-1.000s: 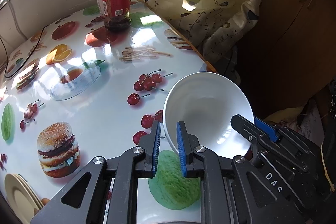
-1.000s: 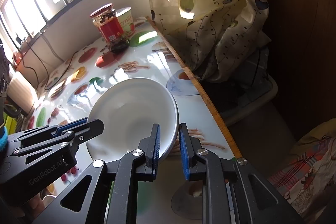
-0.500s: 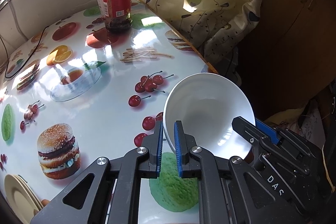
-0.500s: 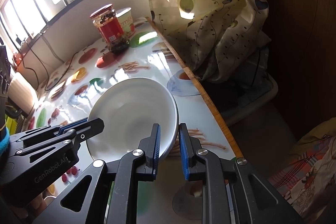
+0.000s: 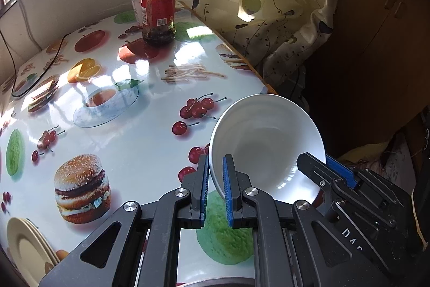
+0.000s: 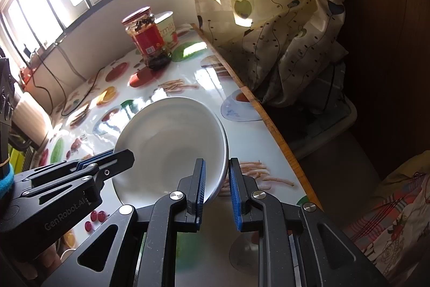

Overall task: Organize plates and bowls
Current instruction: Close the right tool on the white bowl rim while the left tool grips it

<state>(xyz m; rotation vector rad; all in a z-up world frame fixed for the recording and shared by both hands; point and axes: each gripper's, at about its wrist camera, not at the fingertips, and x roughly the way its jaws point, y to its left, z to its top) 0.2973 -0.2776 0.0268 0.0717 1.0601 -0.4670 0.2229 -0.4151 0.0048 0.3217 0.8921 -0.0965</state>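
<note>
Item: white bowl [image 5: 266, 149], empty, tilted, raised off the table [image 5: 129, 152] near its right-hand edge, gripped at two rim points; left gripper [image 5: 215, 188], blue pads narrowly parted and closed on the bowl's near-left rim; right gripper [image 6: 216, 188], wider gap, inner pad touching the bowl's near-right rim, outer pad apparently standing clear of it, so a firm hold on that side cannot be told; both grippers cross in each other's view beside the bowl. Outward from the bowl: printed fruit-and-burger tablecloth beneath; stack of cream plates [image 5: 25, 246] well to the bowl's left at the near table edge, the likely destination by judgement; red-labelled jar [image 5: 158, 8] well beyond the bowl at the far end, a white tub [image 6: 168, 28] just behind it; patterned curtain [image 5: 268, 4] to the bowl's right past the table edge; black cable [image 5: 16, 66] far left beyond the bowl. Risks, judged: bowl sits close to the table edge and is pinched only on a thin glossy rim; if the right side lets go early the bowl could swing on the left pads, slip and drop to the table or off the edge; a tilted set-down could chip it. Obscured: bowl's underside and foot; actual contact under the pads; plate count in the stack, cut off by the frame; tub's label partly behind the jar; the person's hands, scarcely shown.
</note>
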